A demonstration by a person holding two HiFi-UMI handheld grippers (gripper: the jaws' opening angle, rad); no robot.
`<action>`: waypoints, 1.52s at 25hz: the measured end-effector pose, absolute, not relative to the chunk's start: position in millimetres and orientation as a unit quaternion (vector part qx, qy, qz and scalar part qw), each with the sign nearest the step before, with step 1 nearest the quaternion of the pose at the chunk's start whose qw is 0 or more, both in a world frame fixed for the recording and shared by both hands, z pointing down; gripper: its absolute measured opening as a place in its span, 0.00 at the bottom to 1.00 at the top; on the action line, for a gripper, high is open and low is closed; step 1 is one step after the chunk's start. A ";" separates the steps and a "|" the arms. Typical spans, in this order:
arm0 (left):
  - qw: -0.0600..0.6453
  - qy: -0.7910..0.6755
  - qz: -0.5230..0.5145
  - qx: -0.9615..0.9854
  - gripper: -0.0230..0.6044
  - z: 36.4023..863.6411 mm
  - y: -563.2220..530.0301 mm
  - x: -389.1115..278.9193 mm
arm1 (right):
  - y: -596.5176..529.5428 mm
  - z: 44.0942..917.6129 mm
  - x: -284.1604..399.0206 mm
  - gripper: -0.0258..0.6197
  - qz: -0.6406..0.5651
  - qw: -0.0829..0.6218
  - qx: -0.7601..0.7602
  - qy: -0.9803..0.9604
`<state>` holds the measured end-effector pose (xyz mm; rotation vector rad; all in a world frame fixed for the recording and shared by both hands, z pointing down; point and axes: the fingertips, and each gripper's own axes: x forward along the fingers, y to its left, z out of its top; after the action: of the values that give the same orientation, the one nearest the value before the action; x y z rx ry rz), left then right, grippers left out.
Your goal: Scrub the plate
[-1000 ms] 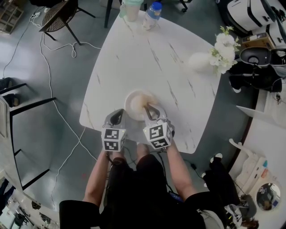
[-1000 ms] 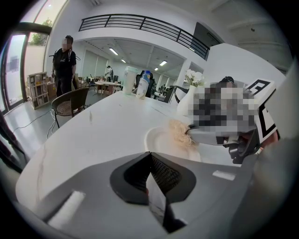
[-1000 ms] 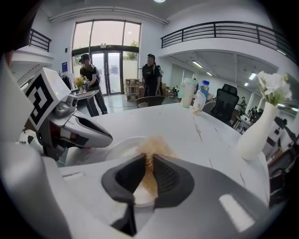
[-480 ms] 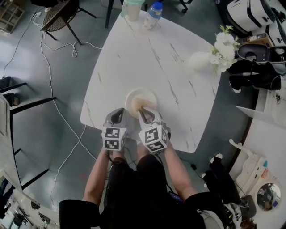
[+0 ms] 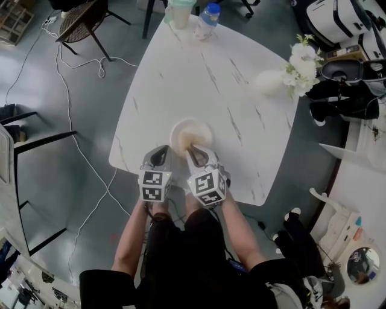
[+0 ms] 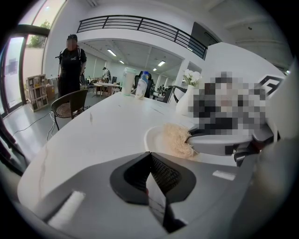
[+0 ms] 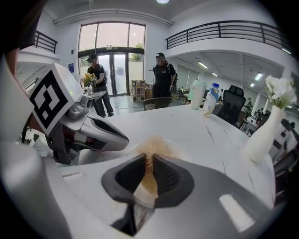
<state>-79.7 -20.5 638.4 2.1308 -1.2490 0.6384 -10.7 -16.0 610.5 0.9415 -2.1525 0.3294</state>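
A white plate (image 5: 199, 129) lies on the marble table (image 5: 181, 78), close to its near edge. My right gripper (image 5: 192, 149) is shut on a tan fibrous scrubber (image 5: 188, 143) and presses it onto the near left part of the plate. In the right gripper view the scrubber (image 7: 150, 145) sticks out between the closed jaws (image 7: 149, 158) over the plate (image 7: 180, 151). My left gripper (image 5: 160, 156) rests just left of the plate with its jaws shut (image 6: 149, 155) and nothing held. From the left gripper view, the scrubber (image 6: 176, 140) and plate (image 6: 154, 139) lie ahead to the right.
A white vase with flowers (image 5: 271, 81) stands at the table's right side. A cup (image 5: 178, 12) and a bottle (image 5: 208, 18) stand at the far edge. A chair (image 5: 81, 21) and cables lie beyond on the floor. People stand far off (image 7: 163, 74).
My right gripper has drawn the scrubber from the plate's middle right towards its near left part. Over the last half second it has hardly moved. The left gripper stays put.
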 end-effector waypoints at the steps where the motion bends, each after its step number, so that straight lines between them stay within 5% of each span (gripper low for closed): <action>1: 0.290 -0.468 0.240 0.799 0.05 638.4 -20.4 -79.6 | -16.8 608.7 -9.4 0.12 0.127 0.374 0.370 -0.841; 19: 0.281 -0.470 0.247 0.800 0.05 638.0 -19.5 -77.8 | -46.0 615.2 50.8 0.12 0.129 0.388 0.424 -0.808; 38: 0.279 -0.465 0.244 0.804 0.05 637.4 -18.4 -77.4 | -16.1 611.2 -0.4 0.12 0.129 0.383 0.381 -0.832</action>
<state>-77.4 -18.4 637.4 2.1571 -1.2462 0.6539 -0.4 -16.1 611.2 0.9729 -2.1209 0.3278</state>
